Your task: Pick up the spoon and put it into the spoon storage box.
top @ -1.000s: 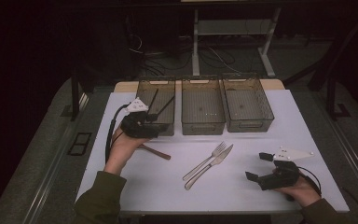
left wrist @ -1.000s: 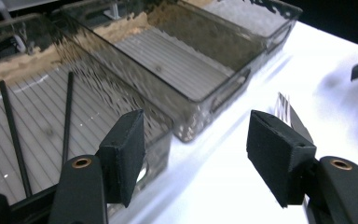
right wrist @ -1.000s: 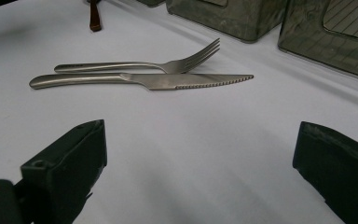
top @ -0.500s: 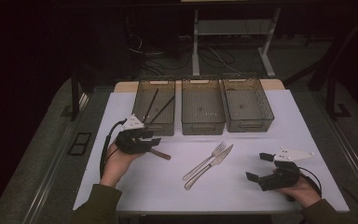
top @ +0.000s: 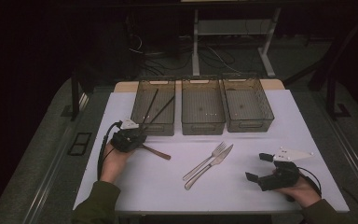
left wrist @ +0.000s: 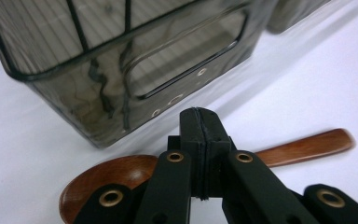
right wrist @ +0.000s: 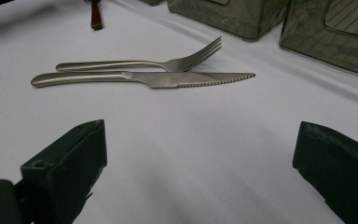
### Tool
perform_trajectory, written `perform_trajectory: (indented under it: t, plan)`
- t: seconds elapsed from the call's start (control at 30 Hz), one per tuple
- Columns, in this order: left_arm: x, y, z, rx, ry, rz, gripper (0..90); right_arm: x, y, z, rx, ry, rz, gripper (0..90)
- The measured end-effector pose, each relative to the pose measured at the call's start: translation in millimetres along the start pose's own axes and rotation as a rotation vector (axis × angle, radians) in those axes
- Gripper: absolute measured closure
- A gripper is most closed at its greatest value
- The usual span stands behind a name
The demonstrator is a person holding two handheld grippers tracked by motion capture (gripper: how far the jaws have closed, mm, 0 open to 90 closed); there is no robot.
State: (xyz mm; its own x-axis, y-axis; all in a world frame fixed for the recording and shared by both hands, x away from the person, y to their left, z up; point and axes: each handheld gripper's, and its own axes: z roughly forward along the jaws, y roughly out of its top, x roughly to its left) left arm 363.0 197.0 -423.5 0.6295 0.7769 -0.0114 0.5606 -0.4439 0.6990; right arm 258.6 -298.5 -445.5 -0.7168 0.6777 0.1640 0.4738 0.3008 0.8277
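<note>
The left tool point(left wrist: 200, 154) sits low over a brown wooden spoon point(left wrist: 121, 175) on the white counter point(top: 168, 182), just in front of the left smoky clear plastic bin point(top: 154, 106). Its jaws are pressed together with no gap, and they cover the spoon's neck, so whether they pinch the wood or merely rest above it cannot be told. In the high view the person's left hand point(top: 114, 161) and the tool hide the spoon's bowl; the handle juts out to the right. Two thin dark sticks point(top: 154, 108) lean inside that bin, hard to identify in the dim light.

Half a second ago the left tool was slightly farther from the bin; it has shifted a little forward.

The right tool point(top: 265, 168) rests near the counter's right front, jaws spread wide and holding nothing, facing a steel fork point(right wrist: 140, 63) and steel knife point(right wrist: 142, 78) lying side by side.

No writing is legible.
</note>
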Motion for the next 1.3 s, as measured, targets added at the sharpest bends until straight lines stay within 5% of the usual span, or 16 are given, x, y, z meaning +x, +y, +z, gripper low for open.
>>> perform_trajectory:
  t: [0.33, 0.9, 1.3]
  plan:
    - [7.3, -2.6, 17.4, 0.051, -0.003, -0.002, 88.8, 0.2, -0.3, 0.4, 0.006, -0.004, 0.001, 2.3]
    - [8.6, -9.2, 2.3, 0.095, -0.002, -0.005, 88.9, -0.3, -1.0, -0.8, 0.003, -0.007, -0.001, 2.3]
    - [4.1, -23.5, -11.0, 0.133, -0.045, -0.009, 88.9, -0.5, -1.0, -1.8, 0.002, -0.008, 0.001, 2.3]
